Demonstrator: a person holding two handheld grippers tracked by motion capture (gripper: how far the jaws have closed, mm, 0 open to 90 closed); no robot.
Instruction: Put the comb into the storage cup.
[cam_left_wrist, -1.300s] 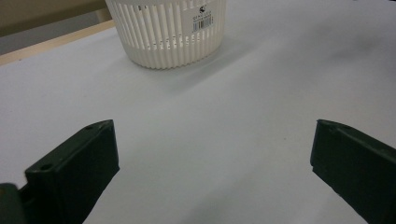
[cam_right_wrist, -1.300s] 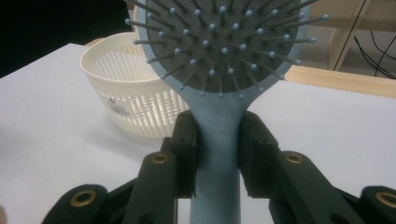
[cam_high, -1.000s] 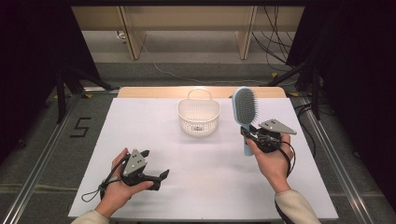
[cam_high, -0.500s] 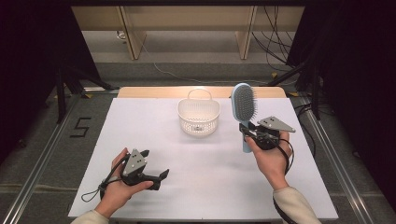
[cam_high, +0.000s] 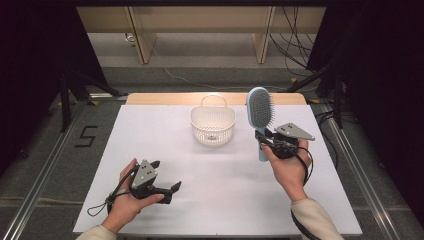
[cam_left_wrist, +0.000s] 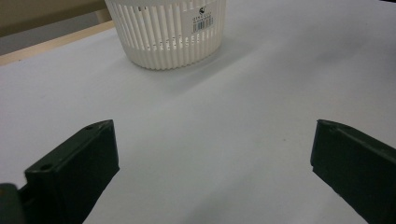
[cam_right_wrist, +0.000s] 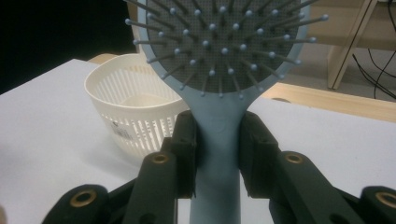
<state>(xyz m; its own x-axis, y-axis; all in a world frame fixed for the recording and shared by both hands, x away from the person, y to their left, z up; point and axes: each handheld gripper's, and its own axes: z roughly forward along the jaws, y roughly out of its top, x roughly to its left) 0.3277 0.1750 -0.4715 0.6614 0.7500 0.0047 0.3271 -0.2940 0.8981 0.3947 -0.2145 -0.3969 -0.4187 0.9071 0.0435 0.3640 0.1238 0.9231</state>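
Observation:
A light blue hairbrush (cam_high: 260, 111) with a grey bristle pad is held upright above the table, right of a white slatted basket (cam_high: 213, 125). My right gripper (cam_high: 263, 137) is shut on the hairbrush's handle (cam_right_wrist: 217, 140), its jaws pressing both sides just below the bristle head (cam_right_wrist: 224, 42). The basket (cam_right_wrist: 128, 109) stands behind and to the left in the right gripper view and looks empty. My left gripper (cam_high: 165, 179) rests low at the table's front left, open, with nothing between its fingers (cam_left_wrist: 74, 170). The basket (cam_left_wrist: 166, 28) stands ahead of it.
The white table top (cam_high: 225, 170) has a wooden strip (cam_high: 165, 98) along its far edge. Beyond it are wooden furniture legs (cam_high: 262, 35) and loose cables (cam_high: 300, 30) on the floor. A floor mark "5" (cam_high: 86, 136) lies at the left.
The right gripper has carried the hairbrush slightly left, toward the basket. The left gripper has stayed in place.

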